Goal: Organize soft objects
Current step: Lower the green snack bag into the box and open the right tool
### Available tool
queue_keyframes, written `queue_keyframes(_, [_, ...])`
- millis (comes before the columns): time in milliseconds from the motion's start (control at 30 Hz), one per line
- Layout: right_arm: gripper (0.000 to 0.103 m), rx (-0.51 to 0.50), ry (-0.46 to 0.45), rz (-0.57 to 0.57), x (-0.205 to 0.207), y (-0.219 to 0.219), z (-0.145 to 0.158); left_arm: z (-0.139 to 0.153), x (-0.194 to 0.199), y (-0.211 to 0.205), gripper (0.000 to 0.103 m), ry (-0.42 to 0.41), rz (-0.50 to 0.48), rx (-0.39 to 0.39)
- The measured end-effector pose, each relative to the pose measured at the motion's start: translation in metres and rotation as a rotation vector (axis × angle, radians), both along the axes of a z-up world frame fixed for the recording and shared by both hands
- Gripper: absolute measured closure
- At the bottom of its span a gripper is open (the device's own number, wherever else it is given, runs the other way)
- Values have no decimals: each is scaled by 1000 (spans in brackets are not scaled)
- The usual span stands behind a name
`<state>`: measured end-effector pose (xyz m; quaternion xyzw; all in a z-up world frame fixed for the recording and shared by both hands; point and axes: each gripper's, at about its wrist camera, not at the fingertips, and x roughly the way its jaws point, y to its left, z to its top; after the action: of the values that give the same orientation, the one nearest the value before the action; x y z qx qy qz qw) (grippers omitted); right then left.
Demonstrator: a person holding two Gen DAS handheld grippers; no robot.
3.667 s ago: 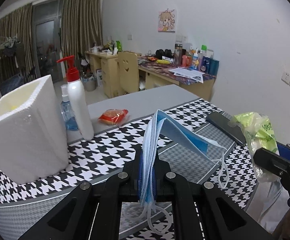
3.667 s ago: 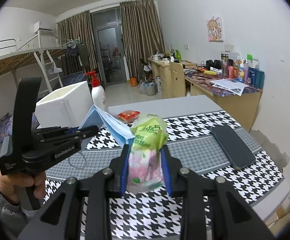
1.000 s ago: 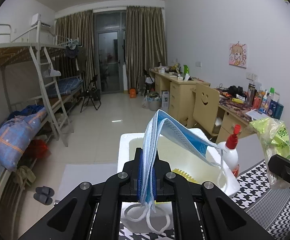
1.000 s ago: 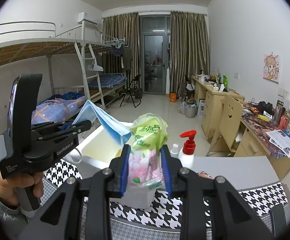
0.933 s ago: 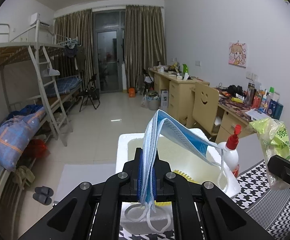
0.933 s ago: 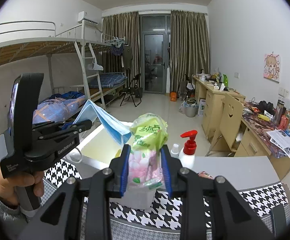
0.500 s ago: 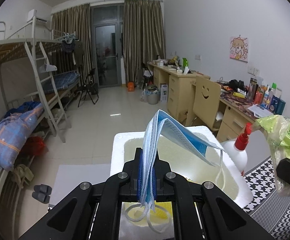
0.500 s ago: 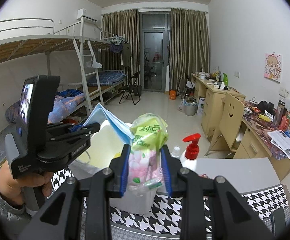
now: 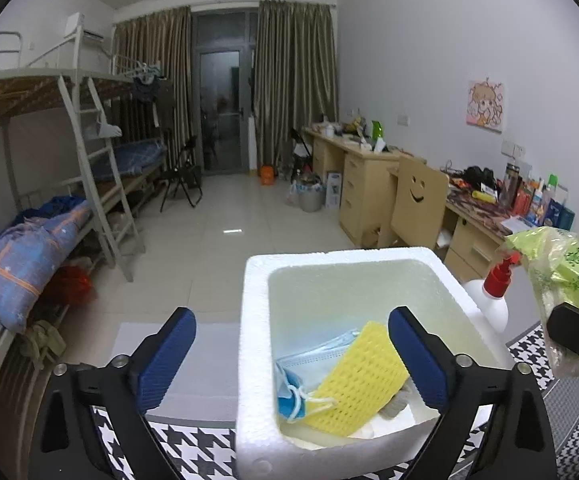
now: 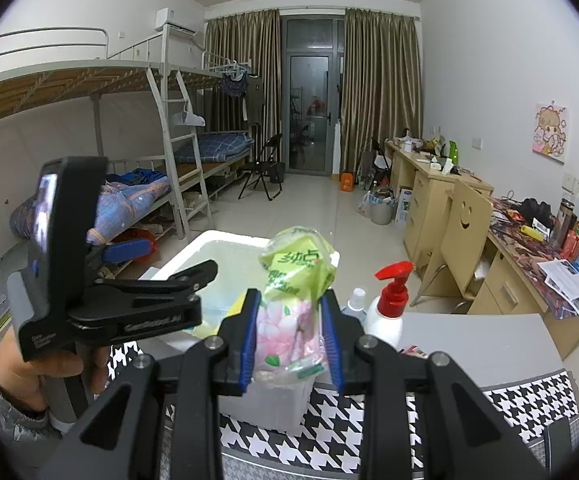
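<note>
The left gripper (image 9: 291,354), jaws just sprung wide and empty above the foam box (image 9: 255,312) where the face mask (image 9: 309,364) lies, is spent; the right gripper (image 10: 291,334), clamping the tissue pack (image 10: 295,280), hovers at the box's near-right corner.

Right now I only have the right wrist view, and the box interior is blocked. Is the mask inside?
Observer: Yes. The blue mask lies low inside the foam box.
Operator: Is the left gripper clear of it?
Observer: The left gripper has just been opening. Its jaws stand wide and nothing is held between them.
Operator: Anything else in there?
Observer: A yellow sponge lies tilted against the mask's right side, and the mask's white ear loops rest on it.
</note>
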<state>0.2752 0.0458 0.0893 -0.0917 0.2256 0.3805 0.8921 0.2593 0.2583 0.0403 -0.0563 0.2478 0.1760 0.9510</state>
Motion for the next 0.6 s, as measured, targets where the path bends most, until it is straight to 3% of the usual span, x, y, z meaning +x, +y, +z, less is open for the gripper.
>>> queue_keyframes(367, [69,-8,11,11,8,13,-4,11,-21,1,1,-68,59,41])
queue_keyframes(600, [69,-12,9,15,14,21,-6,11,-30,5,1,-67,88,65])
